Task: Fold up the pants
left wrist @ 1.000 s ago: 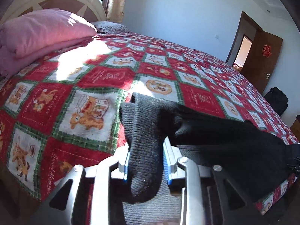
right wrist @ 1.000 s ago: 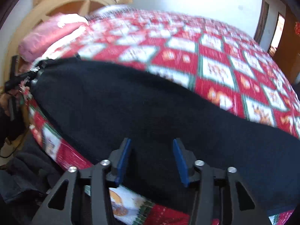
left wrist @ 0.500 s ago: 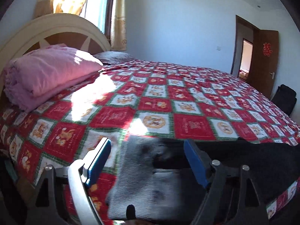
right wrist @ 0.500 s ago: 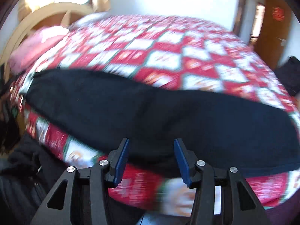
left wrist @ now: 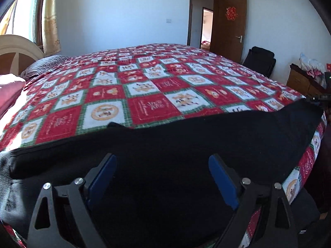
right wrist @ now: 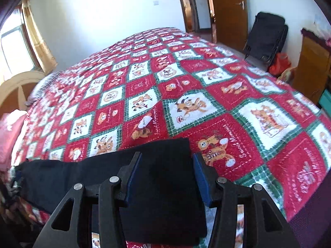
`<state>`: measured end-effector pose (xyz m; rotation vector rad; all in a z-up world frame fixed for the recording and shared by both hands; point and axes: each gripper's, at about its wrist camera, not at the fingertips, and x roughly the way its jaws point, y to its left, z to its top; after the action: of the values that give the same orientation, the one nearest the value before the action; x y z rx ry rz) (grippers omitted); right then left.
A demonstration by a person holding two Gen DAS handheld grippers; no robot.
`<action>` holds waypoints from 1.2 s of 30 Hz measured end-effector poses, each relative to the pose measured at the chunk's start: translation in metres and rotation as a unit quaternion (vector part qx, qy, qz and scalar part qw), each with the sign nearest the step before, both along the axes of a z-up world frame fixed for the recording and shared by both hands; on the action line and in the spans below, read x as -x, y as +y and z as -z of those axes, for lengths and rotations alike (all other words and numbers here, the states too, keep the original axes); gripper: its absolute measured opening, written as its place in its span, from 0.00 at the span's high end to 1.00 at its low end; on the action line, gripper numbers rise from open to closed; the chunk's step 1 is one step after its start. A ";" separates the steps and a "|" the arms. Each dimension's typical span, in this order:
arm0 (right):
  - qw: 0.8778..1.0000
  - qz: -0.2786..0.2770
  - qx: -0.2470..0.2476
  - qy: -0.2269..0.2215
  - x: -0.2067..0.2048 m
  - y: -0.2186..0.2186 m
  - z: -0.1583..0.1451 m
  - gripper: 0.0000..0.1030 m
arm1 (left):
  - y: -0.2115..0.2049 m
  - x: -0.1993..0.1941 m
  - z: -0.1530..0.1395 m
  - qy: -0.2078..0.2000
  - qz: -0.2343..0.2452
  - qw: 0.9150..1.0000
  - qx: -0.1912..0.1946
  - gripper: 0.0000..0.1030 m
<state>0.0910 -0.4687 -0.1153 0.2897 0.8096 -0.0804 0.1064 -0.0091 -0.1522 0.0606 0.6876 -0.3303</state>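
Note:
Black pants point(left wrist: 186, 144) lie flat along the near edge of the bed, with a grey ribbed waistband point(left wrist: 6, 186) at the left end. My left gripper point(left wrist: 162, 177) is open and empty, hovering over the middle of the pants. In the right wrist view the pants point(right wrist: 161, 186) end in a squared leg end. My right gripper point(right wrist: 166, 175) is open, its blue pads on either side of that leg end, holding nothing.
The bed has a red, white and green patchwork quilt point(left wrist: 144, 86). A pink pillow point(right wrist: 8, 136) and a headboard point(left wrist: 12, 49) are at the left. A black suitcase point(right wrist: 266, 39), a wooden cabinet point(right wrist: 312, 66) and an open door point(left wrist: 227, 24) stand beyond the bed.
My left gripper let go of the grey waistband, opened wide and moved right along the pants. My right gripper moved right to the leg end. The pants now lie flat.

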 end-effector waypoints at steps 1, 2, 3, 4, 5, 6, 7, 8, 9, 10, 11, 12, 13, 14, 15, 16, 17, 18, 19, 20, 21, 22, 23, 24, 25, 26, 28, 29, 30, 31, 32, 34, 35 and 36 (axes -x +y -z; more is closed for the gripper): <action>0.999 -0.016 -0.028 0.000 -0.002 -0.004 0.004 0.67 | -0.004 0.000 0.005 0.008 -0.001 1.000 0.001 0.10; 0.999 -0.024 -0.043 -0.001 -0.005 -0.006 0.006 0.72 | -0.007 0.000 0.010 0.014 -0.004 1.000 0.000 0.10; 0.998 -0.024 -0.051 -0.005 -0.006 -0.008 0.007 0.77 | -0.009 0.001 0.014 0.013 -0.011 1.000 -0.004 0.09; 0.999 -0.025 -0.047 -0.012 -0.005 -0.007 0.006 0.84 | -0.011 0.004 0.015 0.004 -0.013 1.000 -0.011 0.08; 0.998 -0.034 -0.041 -0.024 -0.004 -0.004 0.002 0.86 | -0.014 0.006 0.016 0.000 -0.011 1.000 -0.020 0.06; 0.998 -0.038 -0.038 -0.037 -0.001 -0.001 -0.002 0.87 | -0.016 0.008 0.017 -0.003 -0.010 1.000 -0.027 0.05; 0.997 -0.042 -0.031 -0.055 0.000 0.002 -0.008 0.87 | -0.016 0.009 0.018 -0.005 -0.010 1.000 -0.029 0.05; 0.997 -0.039 -0.019 -0.060 0.001 0.004 -0.012 0.87 | -0.016 0.010 0.019 -0.007 -0.010 1.000 -0.027 0.03; 0.998 -0.027 0.005 -0.048 -0.001 0.006 -0.012 0.87 | -0.015 0.011 0.019 -0.009 -0.011 1.000 -0.026 0.03; 0.999 -0.015 0.021 -0.034 -0.003 0.005 -0.009 0.86 | -0.015 0.011 0.020 -0.011 -0.012 1.000 -0.025 0.03; 0.999 -0.008 0.024 -0.023 -0.005 0.003 -0.005 0.86 | -0.015 0.012 0.021 -0.013 -0.012 1.000 -0.024 0.03; 1.000 -0.001 0.022 -0.005 -0.006 -0.001 0.002 0.84 | -0.014 0.013 0.021 -0.014 -0.012 1.000 -0.024 0.02; 1.000 0.005 0.025 0.013 -0.007 -0.006 0.008 0.72 | -0.014 0.013 0.021 -0.015 -0.012 1.000 -0.024 0.02; 0.999 0.015 0.035 0.015 -0.003 -0.009 0.008 0.68 | -0.014 0.015 0.020 -0.016 -0.011 1.000 -0.024 0.02; 0.999 0.019 0.033 0.007 0.002 -0.012 0.006 0.65 | -0.013 0.016 0.019 -0.015 -0.010 1.000 -0.023 0.02; 0.999 0.026 0.026 -0.002 0.010 -0.015 0.000 0.62 | -0.013 0.017 0.018 -0.016 -0.009 1.000 -0.019 0.02; 0.999 0.030 0.019 -0.009 0.020 -0.017 -0.005 0.61 | -0.011 0.020 0.017 -0.016 -0.008 1.000 -0.014 0.02; 0.999 0.030 0.016 -0.017 0.028 -0.018 -0.009 0.61 | -0.011 0.022 0.017 -0.017 -0.008 1.000 -0.010 0.02; 0.999 0.026 0.014 -0.027 0.041 -0.017 -0.014 0.61 | -0.010 0.025 0.016 -0.018 -0.008 1.000 -0.007 0.02; 0.999 0.021 0.014 -0.031 0.048 -0.015 -0.015 0.61 | -0.010 0.027 0.016 -0.021 -0.008 1.000 -0.005 0.02; 0.999 0.012 0.015 -0.028 0.052 -0.012 -0.015 0.61 | -0.010 0.029 0.016 -0.022 -0.009 1.000 -0.005 0.02; 1.000 -0.003 0.018 -0.019 0.055 -0.008 -0.014 0.61 | -0.010 0.030 0.017 -0.022 -0.008 1.000 -0.007 0.02; 0.999 -0.020 0.026 -0.007 0.056 -0.002 -0.011 0.61 | -0.011 0.031 0.017 -0.021 -0.006 1.000 -0.009 0.02; 0.999 -0.026 0.039 0.004 0.056 0.003 -0.008 0.61 | -0.010 0.030 0.019 -0.018 -0.007 1.000 -0.012 0.02; 0.997 -0.023 0.064 0.021 0.053 0.007 -0.002 0.61 | -0.010 0.029 0.020 -0.015 -0.009 1.000 -0.013 0.02; 0.995 -0.017 0.090 0.034 0.049 0.009 0.006 0.62 | -0.010 0.028 0.020 -0.012 -0.012 1.000 -0.012 0.02; 0.996 -0.009 0.087 0.023 0.047 0.006 0.008 0.62 | -0.010 0.029 0.020 -0.014 -0.012 1.000 -0.013 0.02; 0.997 -0.006 0.075 0.023 0.047 0.003 0.007 0.62 | -0.010 0.030 0.020 -0.016 -0.013 1.000 -0.015 0.02; 0.998 -0.005 0.066 0.021 0.048 0.001 0.005 0.62 | -0.010 0.030 0.020 -0.018 -0.015 1.000 -0.018 0.02; 0.998 -0.004 0.057 0.016 0.051 -0.002 0.001 0.62 | -0.009 0.030 0.019 -0.020 -0.019 0.999 -0.020 0.02; 0.999 -0.002 0.046 0.006 0.054 -0.005 -0.003 0.62 | -0.009 0.030 0.019 -0.022 -0.022 0.999 -0.021 0.02; 1.000 0.005 0.023 -0.014 0.057 -0.009 -0.011 0.61 | -0.008 0.031 0.018 -0.025 -0.022 0.999 -0.016 0.02; 1.000 0.007 0.006 -0.022 0.057 -0.013 -0.013 0.61 | -0.008 0.030 0.018 -0.025 -0.021 0.999 -0.017 0.02; 1.000 0.008 -0.006 -0.026 0.055 -0.014 -0.014 0.61 | -0.009 0.030 0.019 -0.022 -0.021 0.999 -0.021 0.02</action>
<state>0.0361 -0.4831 -0.1013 0.3082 0.7562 -0.0827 0.0768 -0.0181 -0.1717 0.0934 0.6510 -0.2732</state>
